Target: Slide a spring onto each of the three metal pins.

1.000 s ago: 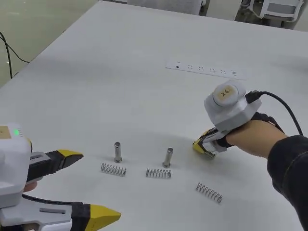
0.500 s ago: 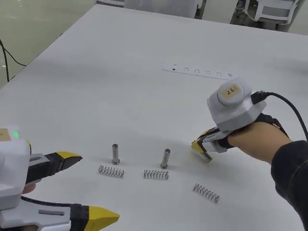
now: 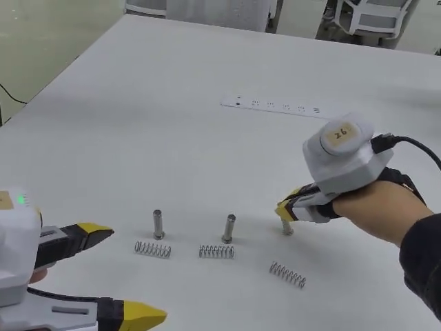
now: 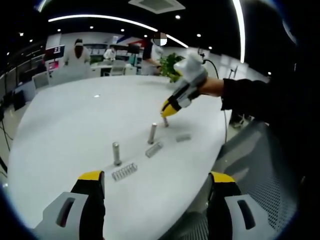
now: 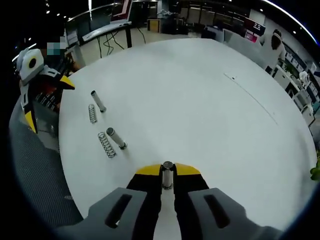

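White office table [image 3: 207,103], chairs [image 3: 372,17] beyond; left pin [image 3: 158,224] and middle pin [image 3: 228,228] stand upright, springs [image 3: 152,249] lying roughly left-to-right just nearer; right gripper [image 3: 284,212] clamps the upright right pin [image 3: 287,228]; left gripper [image 3: 136,274] gapes wide, empty.

Bare tabletop [image 3: 207,152] is lying open from 10 to 12 o'clock, up to the power strip [image 3: 274,106]. The left pin [image 3: 158,224] and middle pin [image 3: 228,228] are standing in the way around 6 o'clock; the right gripper [image 3: 284,210], clamping the right pin [image 3: 286,227], is blocking 4 o'clock.
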Motion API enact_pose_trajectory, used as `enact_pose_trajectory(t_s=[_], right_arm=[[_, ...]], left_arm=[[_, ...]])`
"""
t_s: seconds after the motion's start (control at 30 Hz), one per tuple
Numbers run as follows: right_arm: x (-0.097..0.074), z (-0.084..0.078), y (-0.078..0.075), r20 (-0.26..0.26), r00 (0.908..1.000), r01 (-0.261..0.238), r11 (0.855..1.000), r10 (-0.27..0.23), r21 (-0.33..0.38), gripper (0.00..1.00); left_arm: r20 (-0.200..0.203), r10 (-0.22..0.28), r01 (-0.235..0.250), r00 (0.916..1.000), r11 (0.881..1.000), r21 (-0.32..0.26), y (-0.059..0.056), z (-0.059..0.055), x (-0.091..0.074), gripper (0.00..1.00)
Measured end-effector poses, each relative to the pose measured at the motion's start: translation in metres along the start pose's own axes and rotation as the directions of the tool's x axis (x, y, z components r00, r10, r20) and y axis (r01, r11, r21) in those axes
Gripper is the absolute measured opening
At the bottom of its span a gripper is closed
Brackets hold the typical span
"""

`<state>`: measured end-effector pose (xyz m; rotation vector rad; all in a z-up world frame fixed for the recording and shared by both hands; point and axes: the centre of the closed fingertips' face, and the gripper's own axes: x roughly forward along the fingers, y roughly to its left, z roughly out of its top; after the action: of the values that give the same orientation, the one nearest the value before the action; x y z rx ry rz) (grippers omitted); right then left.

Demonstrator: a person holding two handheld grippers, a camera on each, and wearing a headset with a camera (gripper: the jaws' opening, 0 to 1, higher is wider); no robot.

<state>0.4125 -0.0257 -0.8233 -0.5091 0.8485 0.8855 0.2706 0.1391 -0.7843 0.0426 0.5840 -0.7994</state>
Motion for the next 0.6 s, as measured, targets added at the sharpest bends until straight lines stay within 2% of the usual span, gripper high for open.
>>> enact_pose_trajectory(t_s=[0.6], right_arm=[[-0.009, -0.007, 0.013, 0.029, 0.9995, -0.011, 0.999, 0.01, 0.031, 0.05]], left_arm=[[-0.005, -0.006, 0.006, 1.0, 1.0, 0.01, -0.003, 0.0, 0.001, 0.81]])
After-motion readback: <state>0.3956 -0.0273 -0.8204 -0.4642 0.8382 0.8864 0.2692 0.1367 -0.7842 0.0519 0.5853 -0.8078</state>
